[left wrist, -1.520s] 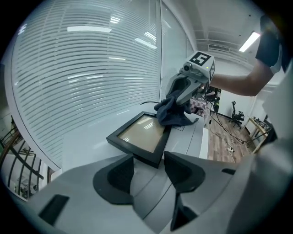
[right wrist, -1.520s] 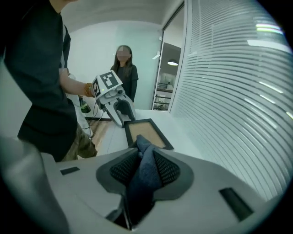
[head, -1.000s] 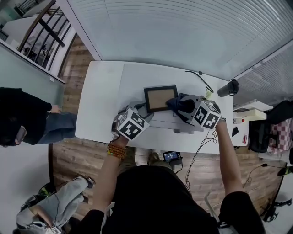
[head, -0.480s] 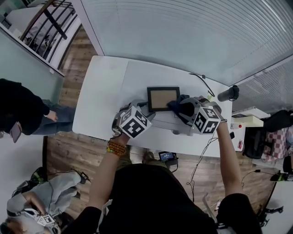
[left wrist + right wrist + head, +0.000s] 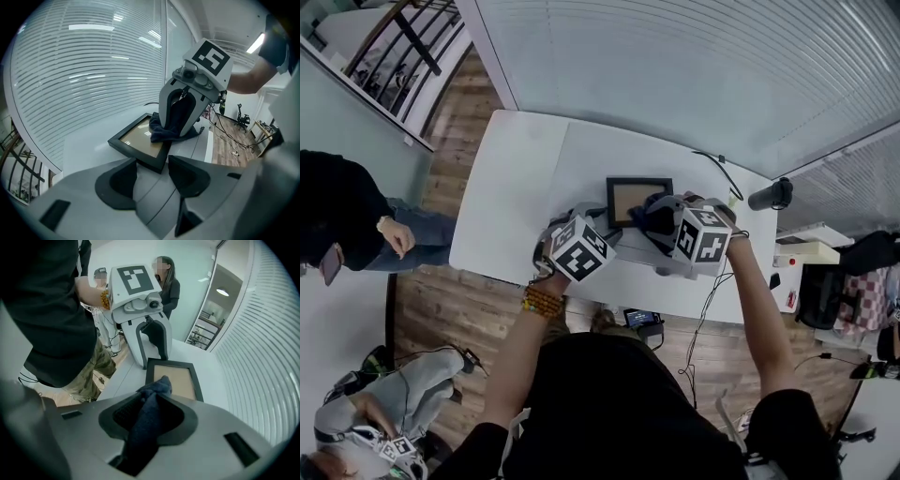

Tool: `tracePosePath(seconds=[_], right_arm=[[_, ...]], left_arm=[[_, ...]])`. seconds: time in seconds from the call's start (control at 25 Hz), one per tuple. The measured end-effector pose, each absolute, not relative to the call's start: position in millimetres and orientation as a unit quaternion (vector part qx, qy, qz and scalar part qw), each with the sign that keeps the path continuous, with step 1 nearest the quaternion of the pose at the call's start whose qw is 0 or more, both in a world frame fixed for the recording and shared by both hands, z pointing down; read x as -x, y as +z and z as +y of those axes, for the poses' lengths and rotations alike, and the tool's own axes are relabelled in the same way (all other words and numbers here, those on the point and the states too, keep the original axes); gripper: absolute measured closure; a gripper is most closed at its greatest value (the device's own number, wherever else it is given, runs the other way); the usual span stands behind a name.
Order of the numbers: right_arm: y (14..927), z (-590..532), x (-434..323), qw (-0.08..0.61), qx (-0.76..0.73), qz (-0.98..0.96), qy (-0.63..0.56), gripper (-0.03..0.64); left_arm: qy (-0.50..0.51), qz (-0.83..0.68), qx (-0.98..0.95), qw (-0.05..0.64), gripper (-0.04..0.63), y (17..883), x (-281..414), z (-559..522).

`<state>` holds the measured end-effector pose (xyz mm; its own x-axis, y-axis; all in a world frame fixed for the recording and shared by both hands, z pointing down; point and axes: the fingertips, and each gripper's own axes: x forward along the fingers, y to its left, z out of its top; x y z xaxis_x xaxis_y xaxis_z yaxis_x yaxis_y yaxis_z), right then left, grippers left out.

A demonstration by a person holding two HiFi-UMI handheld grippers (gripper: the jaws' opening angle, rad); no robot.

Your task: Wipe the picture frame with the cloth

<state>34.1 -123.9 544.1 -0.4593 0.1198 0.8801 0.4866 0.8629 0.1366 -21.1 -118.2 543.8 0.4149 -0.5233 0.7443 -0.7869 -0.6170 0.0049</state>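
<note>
A black picture frame [image 5: 630, 197] with a tan panel lies flat on the white table [image 5: 511, 197]. Its near corner [image 5: 151, 158] sits between my left gripper's [image 5: 152, 174] jaws, which are shut on it. My right gripper [image 5: 150, 414] is shut on a dark blue cloth [image 5: 157, 389]. It presses the cloth [image 5: 169, 131] onto the frame's right part [image 5: 171, 376]. In the head view the left gripper [image 5: 600, 227] is at the frame's lower left and the right gripper [image 5: 662, 221] at its right side. The cloth [image 5: 656, 214] hides the frame's right edge.
A black cable [image 5: 714, 161] lies on the table behind the frame, and a black cylinder [image 5: 769, 194] stands at the right end. A person [image 5: 342, 216] stands left of the table; another sits at lower left [image 5: 370, 427]. Window blinds [image 5: 675, 66] run behind the table.
My right gripper has slid left with the cloth, further onto the frame, and has rolled a little. The left gripper has stayed at the frame's corner.
</note>
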Motion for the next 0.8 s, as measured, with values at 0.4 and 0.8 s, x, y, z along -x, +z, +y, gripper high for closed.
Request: tracePosePath(seconds=[0.4, 0.8], right_arm=[[542, -108, -4, 0.464, 0.2, -0.843, -0.186, 0.533], [515, -100, 9, 0.329, 0.177, -0.921, -0.109, 0.535]], left_arm=[[0.367, -0.399, -0.82, 0.183, 0.379, 545, 20, -118], [0.361, -0.397, -0.824, 0.184, 0.38, 545, 18, -117]])
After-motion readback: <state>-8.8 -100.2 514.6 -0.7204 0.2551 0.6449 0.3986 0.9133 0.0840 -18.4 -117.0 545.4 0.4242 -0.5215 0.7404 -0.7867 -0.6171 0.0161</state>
